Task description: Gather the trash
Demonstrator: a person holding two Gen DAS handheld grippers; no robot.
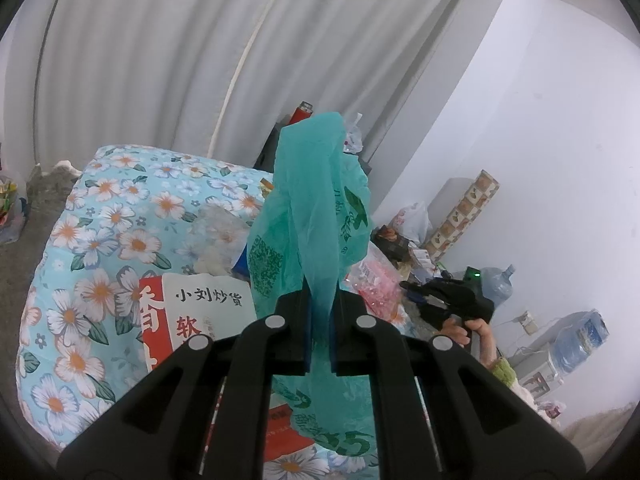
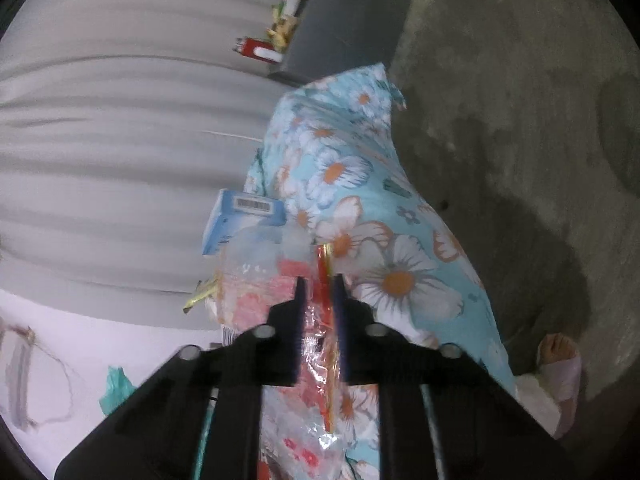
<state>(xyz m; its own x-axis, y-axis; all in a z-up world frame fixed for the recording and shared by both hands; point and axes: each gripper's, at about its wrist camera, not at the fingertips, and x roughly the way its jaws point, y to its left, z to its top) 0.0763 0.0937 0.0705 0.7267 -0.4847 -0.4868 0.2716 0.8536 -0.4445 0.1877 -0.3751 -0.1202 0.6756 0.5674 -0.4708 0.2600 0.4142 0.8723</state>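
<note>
Fingers of the left gripper (image 1: 320,320) are clamped on a gathered strip of the thin teal plastic bag (image 1: 308,208), which hangs limp over the flower-print, light-blue covered surface (image 1: 100,248); the right gripper (image 2: 319,304) pinches a crinkly clear wrapper with red print (image 2: 320,344) just above that cloth. Both look feather-light, soft and slippery, so a grip on bunched film should hold better than on a single layer. Nearby lie a white and red printed snack bag (image 1: 200,308) and a small blue carton (image 2: 240,216).
</note>
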